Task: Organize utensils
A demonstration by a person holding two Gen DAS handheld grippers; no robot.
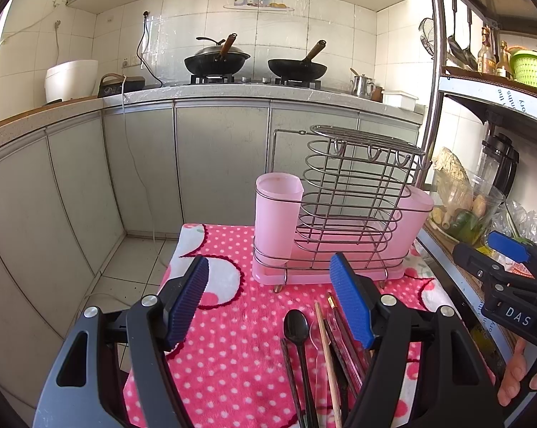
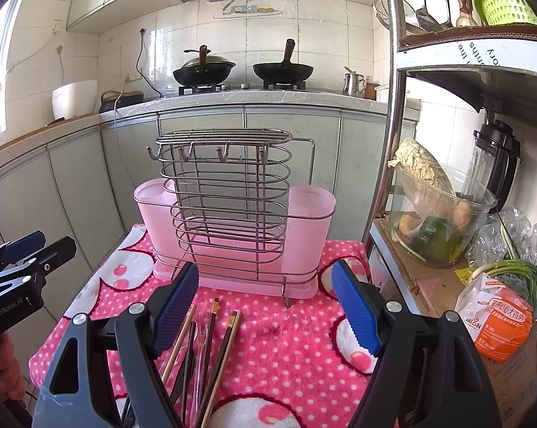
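Chopsticks and black spoon loose on pink dotted cloth, left claw and right claw both released, empty, wire rack at 12 o'clock.

Plastic, wire and fleece — a kitchen's surfaces, mostly shiny against one soft cloth.

A fuzzy pink fleece cloth with white dots covers the table, its nap matt and rough. On it stands a utensil rack of thin, bright metal wire, holding frosted pink plastic cups over a pink plastic drip tray. Beside it lie a glossy black plastic spoon, a pale bare-wood chopstick and dark lacquered chopsticks. The gripper pads are blue rubber with a fine ribbed texture, on matt black plastic arms. Behind — glossy white wall tiles, dull black woks with wooden handles, a polished steel kettle.
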